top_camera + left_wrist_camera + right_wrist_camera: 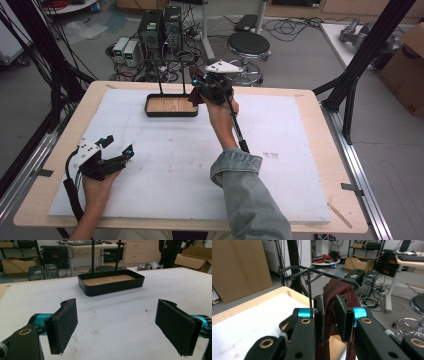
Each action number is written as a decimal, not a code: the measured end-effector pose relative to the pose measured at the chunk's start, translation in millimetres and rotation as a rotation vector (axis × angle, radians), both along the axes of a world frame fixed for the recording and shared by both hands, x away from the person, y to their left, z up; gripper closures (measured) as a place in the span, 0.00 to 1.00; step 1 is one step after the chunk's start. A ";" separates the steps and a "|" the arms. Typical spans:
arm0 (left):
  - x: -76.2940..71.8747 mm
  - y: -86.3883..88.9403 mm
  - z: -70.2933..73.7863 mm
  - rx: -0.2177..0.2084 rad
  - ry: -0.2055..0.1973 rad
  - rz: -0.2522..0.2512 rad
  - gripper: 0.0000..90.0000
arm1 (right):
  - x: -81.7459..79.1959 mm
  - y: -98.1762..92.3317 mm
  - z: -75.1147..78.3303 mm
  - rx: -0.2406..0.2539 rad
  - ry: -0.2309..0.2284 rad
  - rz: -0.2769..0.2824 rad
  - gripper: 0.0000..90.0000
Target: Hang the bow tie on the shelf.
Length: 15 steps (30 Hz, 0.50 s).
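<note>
While high view blurs it, right gripper view shows gripper clamped on dark red cloth; left gripper apart.

1 dark red cloth, 1 black tray, 2 grippers

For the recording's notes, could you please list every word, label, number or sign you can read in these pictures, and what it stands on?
No text reads clearly.
Small dark marks on the white table cover: too small to read.
Printing on the cardboard box: too blurred to read.
Bright panels on the computer towers: no readable characters.
Black tray, dark red cloth, left gripper and right gripper: no lettering seen.
</note>
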<state>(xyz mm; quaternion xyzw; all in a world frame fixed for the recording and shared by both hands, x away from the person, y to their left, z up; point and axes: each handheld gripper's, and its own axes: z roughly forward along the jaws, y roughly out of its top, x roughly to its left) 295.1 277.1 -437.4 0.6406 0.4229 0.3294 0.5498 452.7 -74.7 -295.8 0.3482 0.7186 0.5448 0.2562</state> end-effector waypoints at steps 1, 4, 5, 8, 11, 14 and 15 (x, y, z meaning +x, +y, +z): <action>0.0 0.0 -0.1 -0.001 0.000 0.001 0.20 | 1.8 2.9 1.5 0.006 -0.001 0.005 0.87; 0.0 0.1 0.0 0.000 0.000 -0.001 0.20 | 6.4 10.6 5.9 0.000 -0.012 0.017 0.87; 0.0 0.0 0.0 -0.003 -0.001 -0.001 0.20 | 8.2 12.9 6.9 -0.001 -0.015 0.022 0.87; 0.0 -0.1 -0.2 -0.011 -0.002 0.001 0.20 | 13.5 19.4 8.7 -0.009 -0.009 0.035 0.87; 0.1 0.3 0.0 -0.010 0.000 -0.002 0.20 | 18.8 25.8 10.0 -0.015 -0.023 0.038 0.87; 0.0 0.1 -0.2 -0.011 -0.001 -0.002 0.20 | 28.8 30.6 7.9 -0.013 -0.013 0.038 0.87; -0.1 0.2 -0.1 -0.009 0.001 -0.002 0.20 | 28.8 30.6 7.9 -0.013 -0.013 0.038 0.87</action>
